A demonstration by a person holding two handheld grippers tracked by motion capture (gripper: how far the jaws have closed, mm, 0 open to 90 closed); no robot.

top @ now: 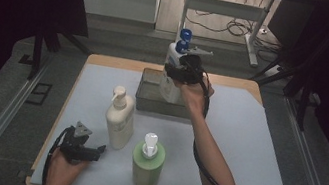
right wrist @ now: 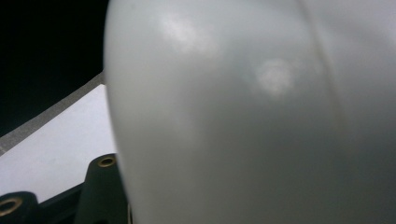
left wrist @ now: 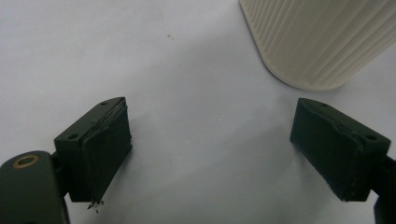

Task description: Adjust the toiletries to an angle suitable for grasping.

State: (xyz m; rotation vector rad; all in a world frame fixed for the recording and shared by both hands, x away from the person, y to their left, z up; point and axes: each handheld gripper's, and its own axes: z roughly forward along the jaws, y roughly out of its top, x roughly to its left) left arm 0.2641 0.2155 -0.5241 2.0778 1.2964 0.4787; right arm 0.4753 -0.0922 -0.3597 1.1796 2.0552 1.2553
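Observation:
A white bottle (top: 173,58) with a blue pump top is upright at the far middle of the table, its lower part within the walls of a grey tray (top: 146,100). My right gripper (top: 182,71) is shut on its body from the near right side. In the right gripper view the bottle's white wall (right wrist: 257,116) sits right against the lens, beside one black finger (right wrist: 100,196). My left gripper (top: 94,152) rests low at the near left with its jaws wide apart (left wrist: 210,154) and nothing between them. The cream bottle's ribbed base (left wrist: 317,37) stands just beyond it.
A cream pump bottle (top: 119,120) stands left of centre on the pale mat (top: 253,153). A green bottle (top: 146,165) with a white pump stands near the front edge. Dark curtains flank the table; a desk frame and cables lie beyond.

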